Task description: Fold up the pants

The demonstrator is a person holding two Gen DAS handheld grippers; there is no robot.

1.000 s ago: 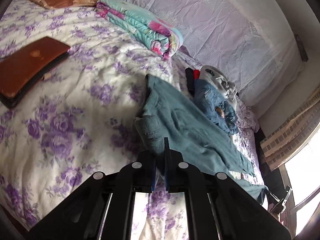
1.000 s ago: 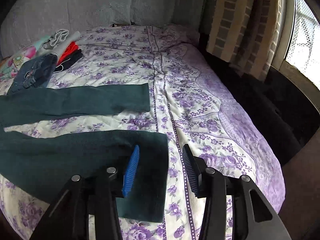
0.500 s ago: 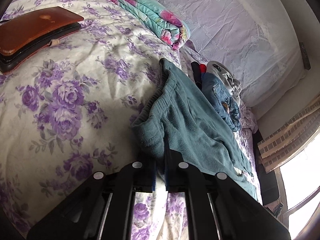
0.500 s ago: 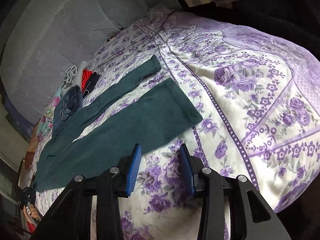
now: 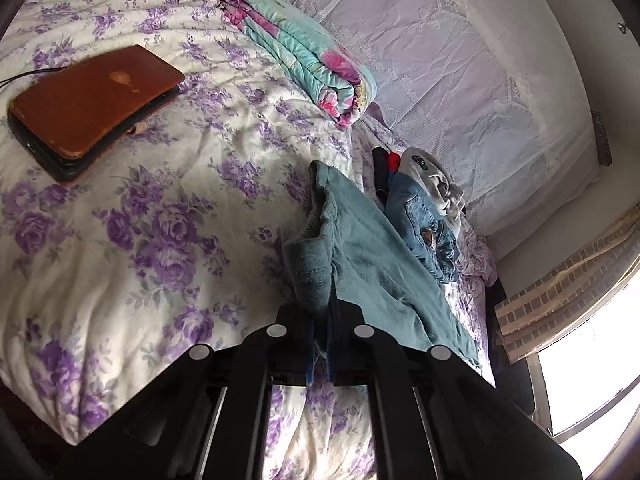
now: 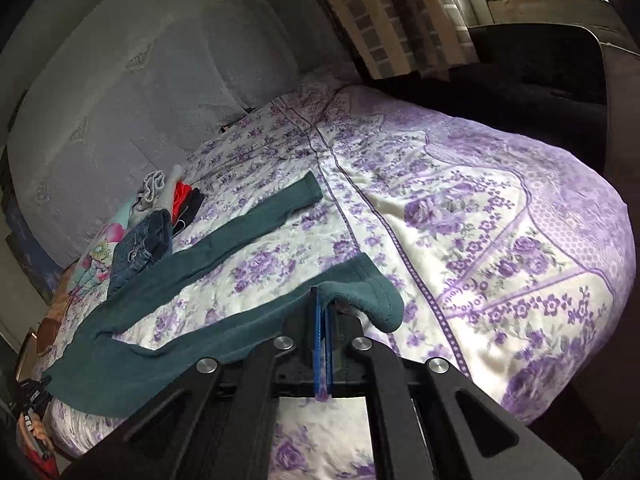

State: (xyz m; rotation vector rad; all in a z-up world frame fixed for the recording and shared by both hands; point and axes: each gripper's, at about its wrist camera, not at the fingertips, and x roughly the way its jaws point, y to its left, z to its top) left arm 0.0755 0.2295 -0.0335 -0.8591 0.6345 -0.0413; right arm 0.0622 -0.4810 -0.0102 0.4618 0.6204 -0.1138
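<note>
1. Left wrist view, at 9 o'clock: a brown case (image 5: 96, 108) lies flat on the floral bedspread (image 5: 132, 248), a dark cable at its far corner; a folded floral quilt (image 5: 304, 60) lies at 12 o'clock, against the pale headboard cloth.
2. Centre of that view: the left gripper (image 5: 320, 332) is clamped tight on the waistband of the teal pants (image 5: 360, 256); the band bunches up above the blue pads, and the rest of the garment runs away toward 2 o'clock.
3. Toward 2 o'clock, just beside the pants: a pile of clothes (image 5: 424, 216), denim on top, grey, red and black pieces behind it.
4. Right wrist view, from 8 o'clock to centre: the pants (image 6: 168, 304) lie spread on the bedspread (image 6: 500, 240), one leg reaching toward 12 o'clock, the other running to the gripper.
5. Centre, at 6 o'clock: the right gripper (image 6: 322, 344) is closed on the hem of the near leg; the cuff is lifted and curls over to the right of the pads.
6. At 10 o'clock: the same clothes pile (image 6: 156, 224), touching the far leg.
</note>
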